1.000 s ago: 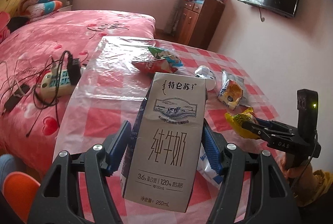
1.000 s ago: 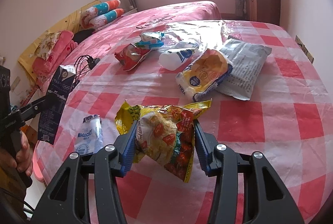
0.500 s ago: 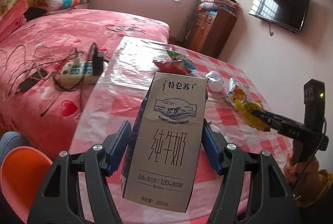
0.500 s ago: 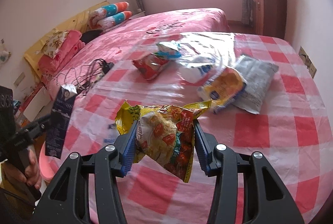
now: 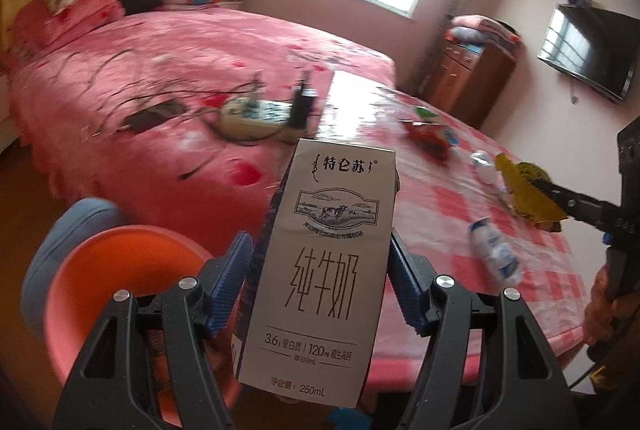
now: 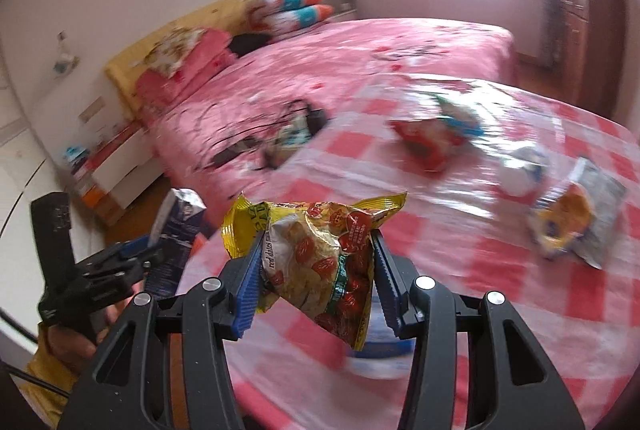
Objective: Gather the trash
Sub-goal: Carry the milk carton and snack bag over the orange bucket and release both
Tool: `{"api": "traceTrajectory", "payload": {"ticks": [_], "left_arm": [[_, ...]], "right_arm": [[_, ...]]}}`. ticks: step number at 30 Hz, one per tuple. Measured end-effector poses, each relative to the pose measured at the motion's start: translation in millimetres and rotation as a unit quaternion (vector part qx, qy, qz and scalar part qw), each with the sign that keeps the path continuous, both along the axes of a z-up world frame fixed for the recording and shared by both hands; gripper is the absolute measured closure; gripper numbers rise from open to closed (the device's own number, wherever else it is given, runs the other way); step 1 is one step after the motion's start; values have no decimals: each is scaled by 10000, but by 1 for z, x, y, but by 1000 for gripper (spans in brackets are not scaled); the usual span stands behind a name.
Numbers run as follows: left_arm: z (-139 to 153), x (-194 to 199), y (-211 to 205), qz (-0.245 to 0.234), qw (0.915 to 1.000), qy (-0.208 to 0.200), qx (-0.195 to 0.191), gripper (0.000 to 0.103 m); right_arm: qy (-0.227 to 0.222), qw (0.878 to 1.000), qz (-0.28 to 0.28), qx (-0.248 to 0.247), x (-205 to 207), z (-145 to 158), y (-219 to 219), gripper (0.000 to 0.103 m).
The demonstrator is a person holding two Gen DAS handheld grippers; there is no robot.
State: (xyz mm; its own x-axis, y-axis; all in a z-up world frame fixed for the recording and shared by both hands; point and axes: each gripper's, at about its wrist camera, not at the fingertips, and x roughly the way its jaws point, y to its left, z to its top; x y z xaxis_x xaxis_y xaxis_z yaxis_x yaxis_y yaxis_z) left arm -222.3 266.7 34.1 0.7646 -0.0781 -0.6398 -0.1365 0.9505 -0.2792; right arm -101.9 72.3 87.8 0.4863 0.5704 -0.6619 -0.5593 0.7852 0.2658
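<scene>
My left gripper is shut on a grey milk carton, held upright above an orange bin at the lower left of the left wrist view. In the right wrist view my right gripper is shut on a crumpled yellow snack bag over the table's near edge. The same yellow bag shows at the right of the left wrist view, and the carton at the left of the right wrist view. A small white bottle lies on the checked tablecloth.
More wrappers lie on the table: a red bag, a white wad and a yellow-and-grey packet. A power strip with cables sits on the pink bed. A wooden cabinet stands by the far wall.
Both grippers have swung left, away from the table's middle, each still gripping its item. The orange bin has come into the left wrist view under the carton; the table has slid to the right.
</scene>
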Motion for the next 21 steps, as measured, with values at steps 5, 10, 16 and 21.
{"api": "traceTrajectory", "payload": {"ticks": [5,10,16,21], "left_arm": [[-15,-24,40,637,9977,212,50,36],[-33,-44,80,1266,9910,415,-134,36],[-53,-56,112,1753,9822,614,-262,35],[-70,-62,126,2061,9747,796,-345,29]], "right_arm": [[87,9973,724,2,-10,-1,57,52],[77,9890,1475,-90,-28,-5,116,52],[177,9772,2106,-193,-42,-18,175,50],[365,9700,2395,-207,-45,-32,208,40]]}}
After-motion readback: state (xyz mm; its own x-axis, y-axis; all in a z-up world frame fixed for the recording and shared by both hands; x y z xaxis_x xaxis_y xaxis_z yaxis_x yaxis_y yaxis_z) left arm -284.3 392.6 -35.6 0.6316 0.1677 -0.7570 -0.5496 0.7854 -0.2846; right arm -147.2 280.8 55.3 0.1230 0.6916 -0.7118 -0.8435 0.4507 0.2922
